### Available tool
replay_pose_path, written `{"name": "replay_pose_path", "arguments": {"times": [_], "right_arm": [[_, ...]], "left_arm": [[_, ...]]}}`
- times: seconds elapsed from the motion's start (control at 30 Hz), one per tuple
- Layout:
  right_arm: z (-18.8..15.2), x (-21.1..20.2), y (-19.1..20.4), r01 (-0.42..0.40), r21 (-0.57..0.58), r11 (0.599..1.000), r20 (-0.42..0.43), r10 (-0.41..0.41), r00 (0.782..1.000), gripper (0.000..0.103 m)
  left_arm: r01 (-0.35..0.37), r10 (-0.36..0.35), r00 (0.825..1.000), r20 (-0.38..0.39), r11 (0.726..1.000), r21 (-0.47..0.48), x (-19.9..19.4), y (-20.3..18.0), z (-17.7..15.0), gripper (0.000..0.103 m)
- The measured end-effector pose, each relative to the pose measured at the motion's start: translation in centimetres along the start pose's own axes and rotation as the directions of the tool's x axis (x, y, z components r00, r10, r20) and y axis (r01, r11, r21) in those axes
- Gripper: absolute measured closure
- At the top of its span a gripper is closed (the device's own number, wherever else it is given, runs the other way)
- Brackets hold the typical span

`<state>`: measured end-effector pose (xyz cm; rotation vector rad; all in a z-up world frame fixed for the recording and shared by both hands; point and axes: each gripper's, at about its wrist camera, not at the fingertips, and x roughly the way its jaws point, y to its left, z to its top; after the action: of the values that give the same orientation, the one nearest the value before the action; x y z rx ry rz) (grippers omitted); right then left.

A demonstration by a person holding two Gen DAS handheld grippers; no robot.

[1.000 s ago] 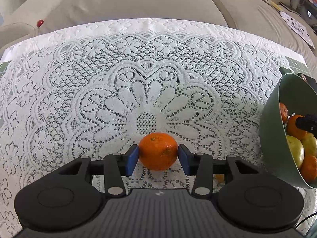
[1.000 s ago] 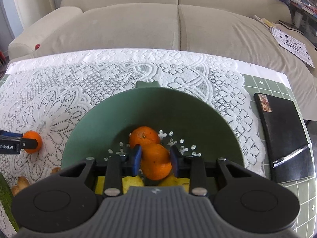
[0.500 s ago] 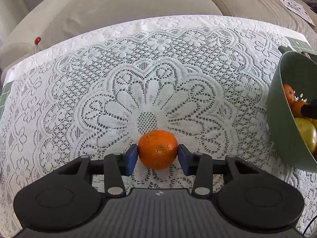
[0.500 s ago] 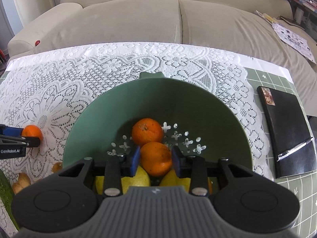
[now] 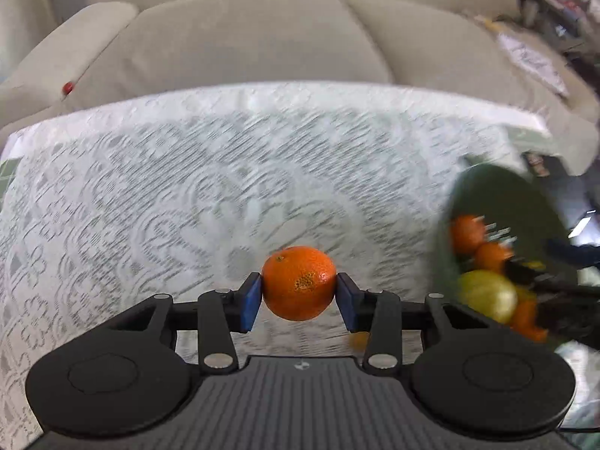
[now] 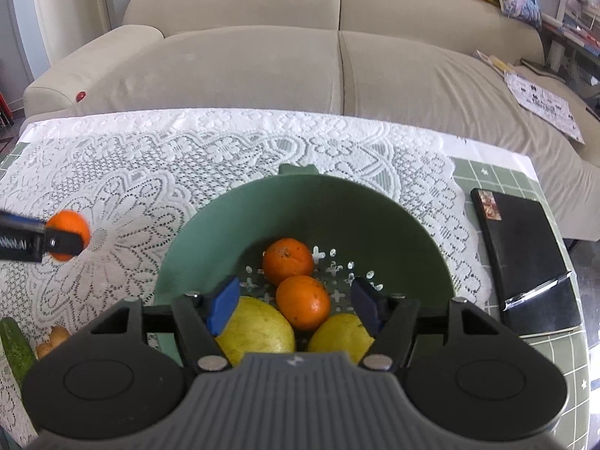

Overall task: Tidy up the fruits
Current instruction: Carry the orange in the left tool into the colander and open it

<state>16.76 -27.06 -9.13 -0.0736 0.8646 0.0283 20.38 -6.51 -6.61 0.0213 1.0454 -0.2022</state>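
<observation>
A tangerine (image 5: 298, 282) is clamped between the two blue pads (image 5: 250, 302) of the left claw (image 5: 299, 302), and it is seen above the white lace cloth (image 5: 187, 195) that covers the surface; whether it is lifted clear of the cloth cannot be told, because the background in the left wrist view is blurred. To the right in that view, a green perforated bowl (image 5: 487, 187) is shown with orange and yellow fruit inside. In the right wrist view the same held tangerine (image 6: 71, 228) and the left claw (image 6: 56, 242) are seen at the left edge, well apart from the bowl (image 6: 375, 206). The right claw (image 6: 294, 305) is held over the near part of the bowl with its pads (image 6: 224, 303) spread wide and nothing gripped between them. Inside the bowl, a far tangerine (image 6: 288, 261) and a near tangerine (image 6: 303, 302) are seen touching, with a left yellow fruit (image 6: 258, 332) and a right yellow fruit (image 6: 339, 333) lying nearer the camera. A cucumber (image 6: 15, 348) and a piece of ginger (image 6: 52, 341) are seen on the cloth at near left. A black notebook (image 6: 525, 258) with a pen (image 6: 534, 292) on it lies to the right of the bowl, and a beige sofa (image 6: 337, 56) stands beyond the surface.
</observation>
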Motion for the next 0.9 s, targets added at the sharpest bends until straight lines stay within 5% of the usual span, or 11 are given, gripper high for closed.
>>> {"name": "replay_pose_path", "arguments": {"times": [0.23, 0.47, 0.9], "right_arm": [[-0.3, -1.0, -0.2, -0.004, -0.015, 1.0, 0.02, 0.004, 1.0, 0.039], [-0.8, -1.7, -1.2, -0.001, -0.006, 1.0, 0.026, 0.001, 1.0, 0.039], [-1.2, -1.0, -2.5, 0.016, 0.011, 1.0, 0.01, -0.016, 1.0, 0.039]], "left_arm": [[0.154, -0.157, 0.987, 0.024, 0.983, 0.105, -2.7, -5.4, 2.2, 0.055], [0.215, -0.215, 0.976, -0.021, 0.955, 0.205, -2.2, -10.9, 2.2, 0.055], [0.196, -0.173, 0.98, -0.103, 0.938, 0.286, 1.8, -13.1, 2.0, 0.055]]}}
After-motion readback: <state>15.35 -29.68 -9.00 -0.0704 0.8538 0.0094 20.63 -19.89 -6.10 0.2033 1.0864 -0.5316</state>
